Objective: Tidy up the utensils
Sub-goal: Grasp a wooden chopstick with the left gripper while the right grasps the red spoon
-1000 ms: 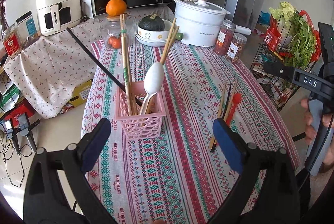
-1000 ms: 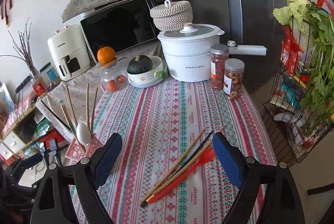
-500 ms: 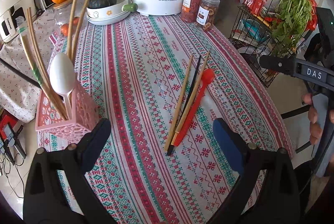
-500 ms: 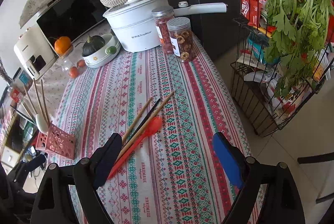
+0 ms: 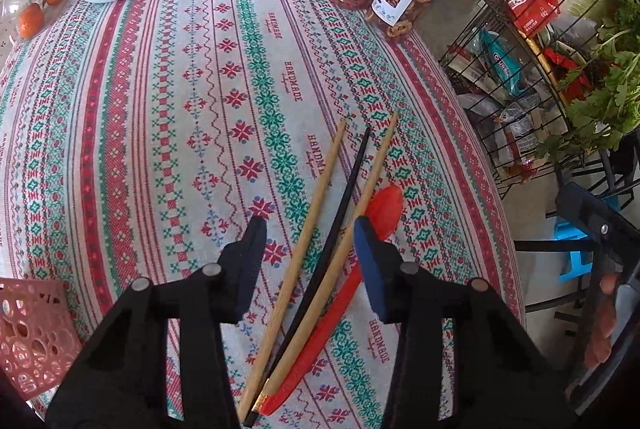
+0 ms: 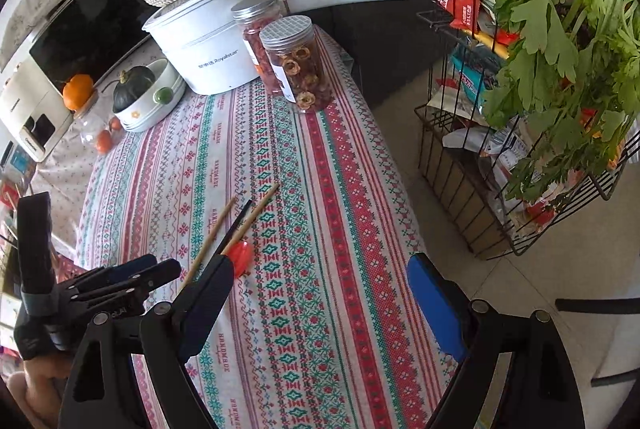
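- The utensils are a small bundle on the worktop: two long bamboo chopsticks (image 5: 308,225), one thin black chopstick (image 5: 340,217) between them, and a red plastic spoon (image 5: 384,207) just beside, on the side of the wire rack.
- They lie flat on the striped woven tablecloth (image 5: 160,101), near its front edge, well apart from the pink perforated plastic basket (image 5: 28,333) at the lower left.
- The left gripper (image 5: 310,235) points down over the bundle. Its jaws are closing, about half open, with the three chopsticks between them; the pads do not press on anything yet.
- The right gripper (image 6: 320,273) hovers over bare cloth, jaws wide, holding nothing.
- I judge the sticks as light, stiff and smooth, so they can roll or slip apart.
- The best hold seems to be across the middle of the sticks, where they lie closest.
- The spoon handle is thin and probably slippery; it may need a separate grasp.
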{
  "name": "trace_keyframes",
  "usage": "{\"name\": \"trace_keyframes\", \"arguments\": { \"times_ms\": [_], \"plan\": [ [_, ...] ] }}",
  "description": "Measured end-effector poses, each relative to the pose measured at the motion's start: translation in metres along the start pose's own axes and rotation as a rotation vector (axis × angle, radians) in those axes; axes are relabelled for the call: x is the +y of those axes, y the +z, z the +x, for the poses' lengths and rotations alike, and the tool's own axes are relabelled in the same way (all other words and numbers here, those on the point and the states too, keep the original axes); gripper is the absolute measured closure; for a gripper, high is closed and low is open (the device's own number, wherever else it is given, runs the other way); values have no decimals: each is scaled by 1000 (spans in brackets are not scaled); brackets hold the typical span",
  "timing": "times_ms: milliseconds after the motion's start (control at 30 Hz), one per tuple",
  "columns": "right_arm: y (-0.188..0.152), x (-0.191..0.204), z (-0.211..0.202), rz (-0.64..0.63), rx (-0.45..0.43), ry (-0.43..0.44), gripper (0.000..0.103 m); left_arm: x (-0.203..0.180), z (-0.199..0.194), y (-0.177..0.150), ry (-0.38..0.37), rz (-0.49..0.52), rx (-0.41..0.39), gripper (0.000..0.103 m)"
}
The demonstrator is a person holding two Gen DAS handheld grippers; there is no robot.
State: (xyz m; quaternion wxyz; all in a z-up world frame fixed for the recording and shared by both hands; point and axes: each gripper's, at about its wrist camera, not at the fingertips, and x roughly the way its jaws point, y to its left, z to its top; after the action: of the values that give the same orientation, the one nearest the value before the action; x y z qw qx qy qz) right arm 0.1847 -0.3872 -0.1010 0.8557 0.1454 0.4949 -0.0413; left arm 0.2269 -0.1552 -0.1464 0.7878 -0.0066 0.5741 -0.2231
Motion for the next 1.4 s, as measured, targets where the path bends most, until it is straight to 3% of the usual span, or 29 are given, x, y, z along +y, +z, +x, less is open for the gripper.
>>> {"name": "trace_keyframes", "arguments": {
  "times_ms": [167,367,433,533,600,833,1233,1400],
  "plan": [
    [4,-5,7,6,18,6,13,-14,27,10,46,39,29,83],
    [4,-6,14,12,44,21,13,-22,40,23,87,58,29,87],
    [4,-5,17,13,51,24,13,-25,43,25,121,84,30,94],
    [4,-5,22,15,62,15,13,-30,43,21,182,154,20,95],
    [3,-5,27,21,76,6,13,-27,38,18,195,147,15,95],
    [-1,0,47,20,122,2,13,-13,-22,-8,177,158,-93,96],
    [-10,26,87,4,200,72,14,9,-112,-68,129,195,-259,96],
    [-13,36,103,-3,194,128,26,26,-131,-90,94,154,-304,97]
  ]
}}
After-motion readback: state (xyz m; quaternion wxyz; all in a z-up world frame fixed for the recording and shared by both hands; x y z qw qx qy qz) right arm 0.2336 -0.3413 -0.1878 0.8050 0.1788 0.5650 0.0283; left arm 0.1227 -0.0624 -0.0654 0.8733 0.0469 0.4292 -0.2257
